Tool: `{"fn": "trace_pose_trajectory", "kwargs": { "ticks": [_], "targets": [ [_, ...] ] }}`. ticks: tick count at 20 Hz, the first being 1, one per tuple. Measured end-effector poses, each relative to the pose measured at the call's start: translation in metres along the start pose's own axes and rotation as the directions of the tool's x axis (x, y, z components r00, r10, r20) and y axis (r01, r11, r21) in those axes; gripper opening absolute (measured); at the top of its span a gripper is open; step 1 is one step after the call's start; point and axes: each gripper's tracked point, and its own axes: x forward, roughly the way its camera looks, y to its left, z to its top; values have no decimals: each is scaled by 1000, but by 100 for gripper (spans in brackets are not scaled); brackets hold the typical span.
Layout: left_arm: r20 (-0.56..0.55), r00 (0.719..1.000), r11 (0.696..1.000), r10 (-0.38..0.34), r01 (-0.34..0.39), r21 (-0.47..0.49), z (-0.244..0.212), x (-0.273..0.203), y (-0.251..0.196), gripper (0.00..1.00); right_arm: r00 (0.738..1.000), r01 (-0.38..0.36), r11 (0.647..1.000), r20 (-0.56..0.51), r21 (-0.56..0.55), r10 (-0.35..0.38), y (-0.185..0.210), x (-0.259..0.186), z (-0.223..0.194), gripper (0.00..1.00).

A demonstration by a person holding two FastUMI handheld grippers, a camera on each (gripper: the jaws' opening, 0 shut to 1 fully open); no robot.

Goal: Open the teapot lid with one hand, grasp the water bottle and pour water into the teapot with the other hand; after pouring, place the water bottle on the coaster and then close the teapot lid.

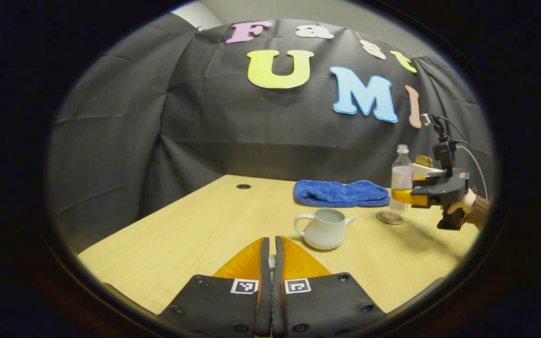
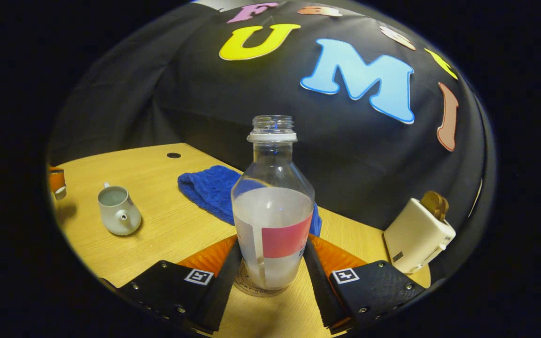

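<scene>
The left gripper (image 1: 271,263) sits low at the near edge of the table (image 1: 195,225), its fingers pressed nearly together around a small pale object I can't make out — possibly the lid, too hidden to say. The left gripper view has the open white teapot (image 1: 323,228) just ahead, a blue towel (image 1: 341,193) beyond it and, at far right, a hand (image 1: 463,203) holding the right gripper level against the water bottle (image 1: 401,180) on its coaster (image 1: 389,217). In the right gripper view — right gripper (image 2: 270,263) — the fingers flank the uncapped bottle's base; contact isn't clear, and a cream toaster (image 2: 416,237) stands at right.
</scene>
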Motion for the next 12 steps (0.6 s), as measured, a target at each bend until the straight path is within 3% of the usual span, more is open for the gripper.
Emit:
{"fn": "trace_pose_trajectory", "kwargs": {
  "ticks": [6, 12],
  "targets": [
    [-5, 1000, 1000, 0, 0, 1, -2, -3, -2, 6, 999, -24, 992, 27, 122, 21, 3, 12, -10, 77],
    [-5, 1000, 1000, -3, 3, 4, 0, -3, -6, 6, 1000, -25, 985, 19, 171, 22, 0, 11, -13, 77]
  ]
}}
